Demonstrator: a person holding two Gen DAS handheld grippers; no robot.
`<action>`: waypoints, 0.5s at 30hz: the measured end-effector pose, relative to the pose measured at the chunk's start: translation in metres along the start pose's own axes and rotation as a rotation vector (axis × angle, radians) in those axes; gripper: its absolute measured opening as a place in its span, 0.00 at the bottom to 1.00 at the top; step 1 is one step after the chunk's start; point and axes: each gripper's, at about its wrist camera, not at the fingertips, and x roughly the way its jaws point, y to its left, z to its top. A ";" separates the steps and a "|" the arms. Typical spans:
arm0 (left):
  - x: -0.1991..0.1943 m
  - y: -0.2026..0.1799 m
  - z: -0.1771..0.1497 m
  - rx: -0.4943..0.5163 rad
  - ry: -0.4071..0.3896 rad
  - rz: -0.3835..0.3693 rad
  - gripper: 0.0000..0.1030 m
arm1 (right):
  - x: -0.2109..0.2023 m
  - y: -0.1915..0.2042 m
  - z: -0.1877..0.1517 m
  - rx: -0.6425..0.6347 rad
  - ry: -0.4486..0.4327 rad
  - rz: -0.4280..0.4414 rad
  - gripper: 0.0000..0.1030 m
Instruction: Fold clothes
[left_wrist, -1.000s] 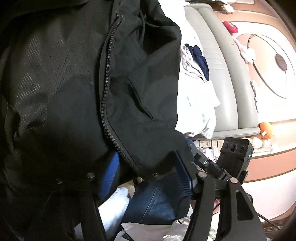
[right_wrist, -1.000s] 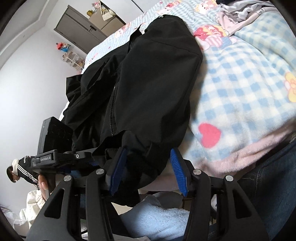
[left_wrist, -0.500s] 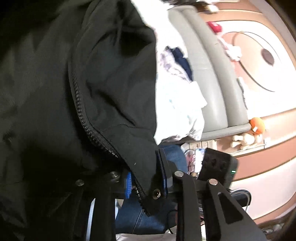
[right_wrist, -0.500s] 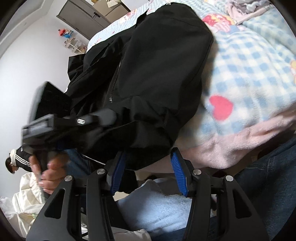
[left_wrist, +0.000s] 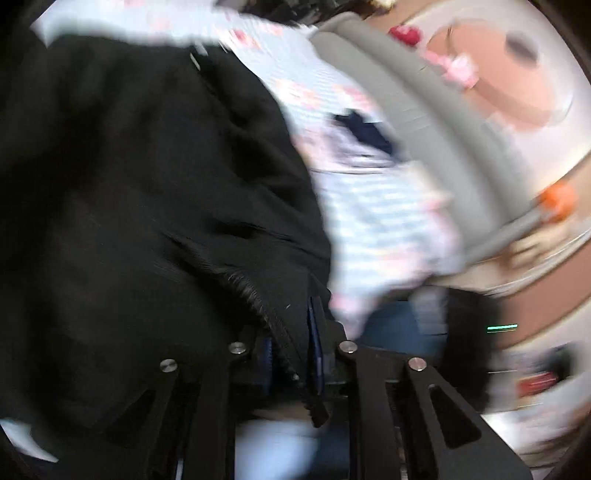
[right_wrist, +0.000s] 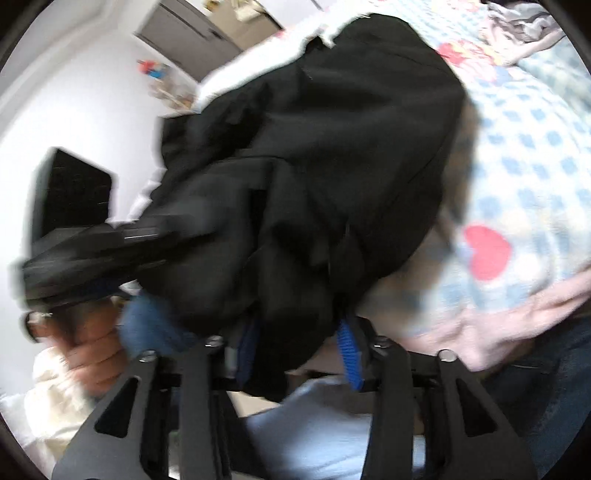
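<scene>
A black zip-up jacket (left_wrist: 147, 184) lies over the edge of a bed and fills the left of the left wrist view. My left gripper (left_wrist: 291, 350) is shut on the jacket's zipper edge near its hem. In the right wrist view the same jacket (right_wrist: 332, 147) is bunched up. My right gripper (right_wrist: 299, 350) is closed on a thick fold of its lower edge, blue pads pressed into the cloth. The left gripper's body (right_wrist: 92, 251) and the hand holding it show at the left. Both views are motion-blurred.
A blue-and-white checked blanket (right_wrist: 535, 155) with a red heart covers the bed. Loose clothes (left_wrist: 369, 147) lie on it near a grey padded headboard (left_wrist: 424, 110). A grey cabinet (right_wrist: 192, 33) stands far off. Blue jeans (right_wrist: 546, 398) are close at the lower right.
Both grippers closed on the jacket's lower edge: the left first, the right in the last half second. The jacket has bunched up and both views have swung, blurring.
</scene>
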 end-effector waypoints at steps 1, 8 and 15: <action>0.001 0.005 0.002 -0.008 0.006 0.023 0.15 | -0.004 0.001 -0.001 -0.005 -0.014 -0.009 0.36; 0.006 0.043 -0.017 -0.128 0.046 -0.043 0.16 | 0.008 -0.006 -0.004 0.014 0.040 -0.097 0.36; -0.012 0.054 -0.021 -0.254 -0.045 -0.162 0.16 | 0.047 0.004 -0.001 -0.040 0.121 -0.156 0.37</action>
